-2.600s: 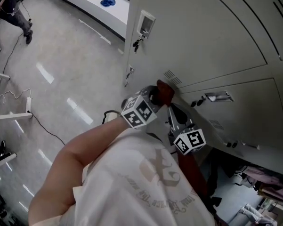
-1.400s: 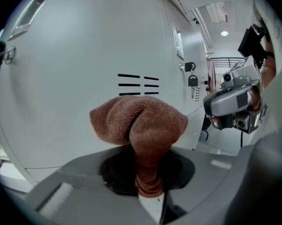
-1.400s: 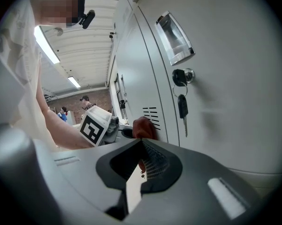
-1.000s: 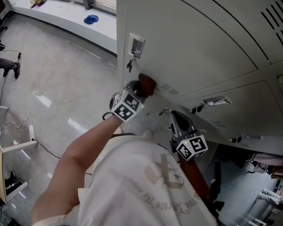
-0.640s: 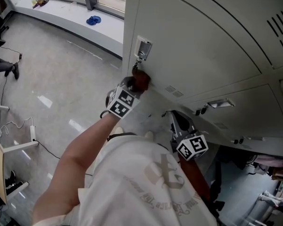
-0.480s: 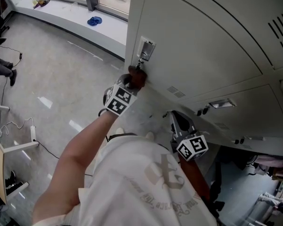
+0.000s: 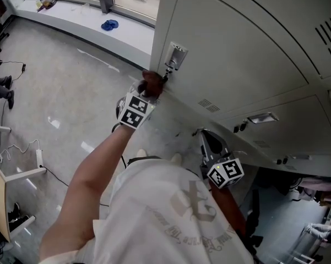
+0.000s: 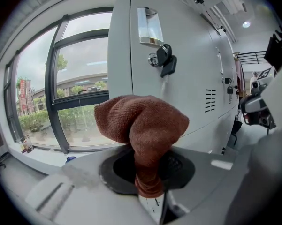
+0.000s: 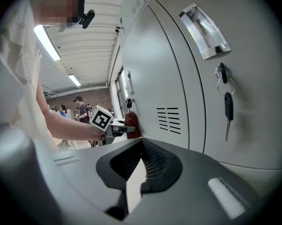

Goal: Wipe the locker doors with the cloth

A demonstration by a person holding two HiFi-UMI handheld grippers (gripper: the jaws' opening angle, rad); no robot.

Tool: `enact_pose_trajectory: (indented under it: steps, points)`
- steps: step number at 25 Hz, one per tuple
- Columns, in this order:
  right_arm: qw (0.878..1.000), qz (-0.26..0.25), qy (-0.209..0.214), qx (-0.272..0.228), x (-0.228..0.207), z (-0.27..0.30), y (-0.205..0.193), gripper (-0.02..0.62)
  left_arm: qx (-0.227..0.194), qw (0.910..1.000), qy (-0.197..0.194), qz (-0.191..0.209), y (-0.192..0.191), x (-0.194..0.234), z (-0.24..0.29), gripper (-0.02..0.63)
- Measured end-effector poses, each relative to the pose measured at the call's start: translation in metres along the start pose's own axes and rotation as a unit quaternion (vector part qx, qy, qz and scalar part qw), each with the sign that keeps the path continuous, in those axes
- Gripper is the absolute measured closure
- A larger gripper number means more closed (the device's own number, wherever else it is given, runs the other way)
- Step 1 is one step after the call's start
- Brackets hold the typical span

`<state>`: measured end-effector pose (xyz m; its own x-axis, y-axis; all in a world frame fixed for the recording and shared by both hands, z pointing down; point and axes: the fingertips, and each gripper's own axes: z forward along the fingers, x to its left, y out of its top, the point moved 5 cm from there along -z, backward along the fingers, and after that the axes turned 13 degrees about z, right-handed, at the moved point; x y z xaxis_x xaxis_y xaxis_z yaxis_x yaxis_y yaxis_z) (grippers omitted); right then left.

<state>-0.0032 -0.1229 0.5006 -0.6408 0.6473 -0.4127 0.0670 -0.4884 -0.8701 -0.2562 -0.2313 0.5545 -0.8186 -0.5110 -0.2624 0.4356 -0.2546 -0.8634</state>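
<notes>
No legible text; shirt print (image 7: pixel 188 201) unreadable

The cloth (image 8: pixel 145 121) is rust-brown, the locker doors (image 7: pixel 237 43) grey.

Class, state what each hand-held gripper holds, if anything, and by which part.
The left hand-held gripper pinches the brown cloth by its bunched lower end; the rest bulges above. The right hand-held gripper holds nothing.

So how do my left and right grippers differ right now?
The left gripper is shut on the brown cloth; the right gripper is shut with nothing between its jaws. The left gripper holds the cloth at the locker door, near the keyed lock; the right gripper sits lower, close to the person's body. Both face the lockers.
</notes>
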Motion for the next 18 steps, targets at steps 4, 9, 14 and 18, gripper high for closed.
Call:
enact_pose_trajectory:
  steps: [4,9,14,18]
  points:
    - [1.0,0.003,-0.002,0.0,0.003,-0.001,-0.003,0.588,0.001,0.9999,0.011,-0.001,0.001,0.001,-0.001,0.525]
    - [1.0,0.005,0.0,-0.001,0.005,-0.001,-0.004,0.588,-0.02,0.9994,0.024,0.012,0.026,0.01,-0.016,0.525]
    - [1.0,0.009,0.001,0.001,0.005,-0.003,-0.007,0.588,-0.02,0.9994,0.021,-0.018,0.037,0.014,-0.023,0.525]
    - [1.0,0.018,0.002,-0.001,0.003,-0.006,-0.007,0.588,-0.033,0.9965,-0.006,-0.077,0.044,0.003,-0.021,0.525]
